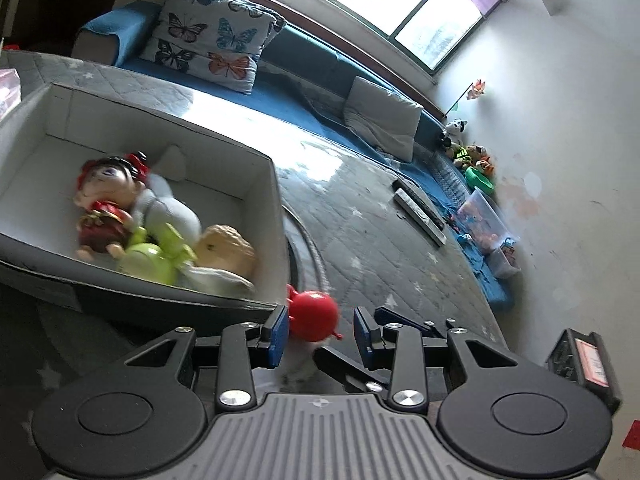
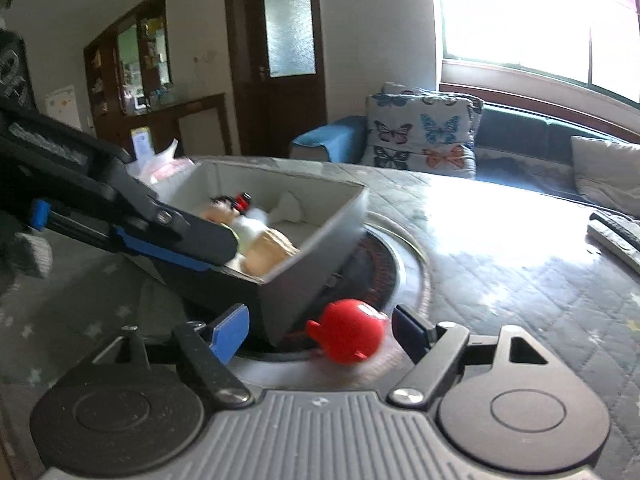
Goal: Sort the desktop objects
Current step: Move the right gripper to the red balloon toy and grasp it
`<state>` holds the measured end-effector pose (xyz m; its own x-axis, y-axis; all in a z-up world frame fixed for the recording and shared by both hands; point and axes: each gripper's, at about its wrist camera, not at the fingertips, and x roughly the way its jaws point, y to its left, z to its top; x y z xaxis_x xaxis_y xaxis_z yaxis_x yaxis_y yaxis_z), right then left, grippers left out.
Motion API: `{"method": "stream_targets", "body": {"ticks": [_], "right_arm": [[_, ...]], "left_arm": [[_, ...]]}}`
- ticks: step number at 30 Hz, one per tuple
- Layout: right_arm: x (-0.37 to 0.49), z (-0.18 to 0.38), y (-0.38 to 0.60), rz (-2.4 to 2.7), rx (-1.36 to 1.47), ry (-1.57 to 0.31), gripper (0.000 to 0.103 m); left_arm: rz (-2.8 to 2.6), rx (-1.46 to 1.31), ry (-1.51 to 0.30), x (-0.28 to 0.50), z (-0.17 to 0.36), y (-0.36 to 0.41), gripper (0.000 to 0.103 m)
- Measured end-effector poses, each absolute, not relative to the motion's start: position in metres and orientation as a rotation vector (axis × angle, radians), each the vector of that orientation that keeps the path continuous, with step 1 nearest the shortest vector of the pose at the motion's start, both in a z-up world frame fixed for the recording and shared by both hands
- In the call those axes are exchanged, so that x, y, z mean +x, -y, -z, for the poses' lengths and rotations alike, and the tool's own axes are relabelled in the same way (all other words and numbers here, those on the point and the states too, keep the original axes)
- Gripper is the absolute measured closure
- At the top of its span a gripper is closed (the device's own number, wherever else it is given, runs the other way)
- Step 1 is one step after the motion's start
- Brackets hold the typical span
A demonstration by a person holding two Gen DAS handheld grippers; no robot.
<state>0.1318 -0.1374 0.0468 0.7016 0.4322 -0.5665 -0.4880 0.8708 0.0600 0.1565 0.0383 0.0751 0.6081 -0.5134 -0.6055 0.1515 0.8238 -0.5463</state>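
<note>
Fingers of both grippers are seen spread apart, clenched on nothing. Between the blue pads of the left gripper (image 1: 321, 336) a red toy (image 1: 313, 314) is framed, blurred; its left side looks close to the left pad, but contact cannot be told, and a clear gap is left to the right pad. In the right wrist view the same red toy (image 2: 347, 335) is found between the wide-open fingers of the right gripper (image 2: 320, 334), nearer the right finger, apart from both. It is set on the quilted table cover (image 1: 360, 248), just beside the near corner of the box (image 1: 256, 184).

The grey box with white inner walls is filled along its near side: a doll (image 1: 108, 184) with dark hair and red bows is laid on its back, a pale grey stuffed toy (image 1: 168, 208) is pressed against it, a green toy (image 1: 154, 256) is placed in front, and a tan lump (image 1: 226, 248) is lodged in the near corner. Part of the left gripper's body is seen crossing in front of the box in the right wrist view.

Farther on, two remote controls (image 1: 420, 210) are laid on the cover. Beyond, a butterfly cushion (image 1: 208, 36) is propped on the blue sofa (image 1: 312, 60).
</note>
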Motion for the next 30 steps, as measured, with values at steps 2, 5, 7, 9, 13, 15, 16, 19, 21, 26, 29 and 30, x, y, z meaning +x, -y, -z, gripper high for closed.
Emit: {"method": "stream_targets", "body": {"ticks": [2, 5, 7, 9, 13, 15, 16, 19, 21, 26, 29, 30], "right_arm": [[0.136, -0.04, 0.141, -0.51, -0.107, -0.618, 0.022], [0.146, -0.029, 0.144, -0.523, -0.108, -0.639, 0.019], [0.152, -0.023, 0.146, -0.537, -0.102, -0.649, 0.019], [0.158, -0.017, 0.146, -0.553, -0.102, -0.656, 0.02], [0.168, -0.01, 0.144, -0.573, -0.098, -0.67, 0.024], [0.171, -0.008, 0.144, -0.577, -0.087, -0.673, 0.027], [0.172, -0.007, 0.144, -0.578, -0.08, -0.675, 0.028], [0.175, -0.004, 0.148, -0.58, -0.057, -0.678, 0.034], [0.176, -0.002, 0.15, -0.581, -0.044, -0.68, 0.035], [0.178, 0.0, 0.154, -0.592, -0.017, -0.685, 0.041], [0.179, 0.001, 0.158, -0.595, 0.001, -0.694, 0.046], [0.179, 0.002, 0.159, -0.597, 0.009, -0.696, 0.048]], "left_arm": [[0.41, -0.478, -0.839, 0.157, -0.073, -0.031, 0.065], [0.408, -0.489, -0.851, 0.158, -0.067, -0.022, 0.065], [0.401, -0.502, -0.857, 0.16, -0.063, -0.018, 0.065], [0.384, -0.514, -0.859, 0.161, -0.059, -0.014, 0.065], [0.361, -0.501, -0.845, 0.162, -0.057, -0.003, 0.065], [0.351, -0.478, -0.834, 0.164, -0.059, 0.005, 0.065], [0.351, -0.462, -0.831, 0.166, -0.06, 0.009, 0.065], [0.349, -0.417, -0.828, 0.173, -0.062, 0.023, 0.065], [0.335, -0.385, -0.829, 0.18, -0.061, 0.03, 0.065], [0.305, -0.336, -0.849, 0.195, -0.056, 0.04, 0.065], [0.293, -0.334, -0.865, 0.201, -0.052, 0.042, 0.065], [0.289, -0.336, -0.87, 0.202, -0.051, 0.042, 0.065]]}}
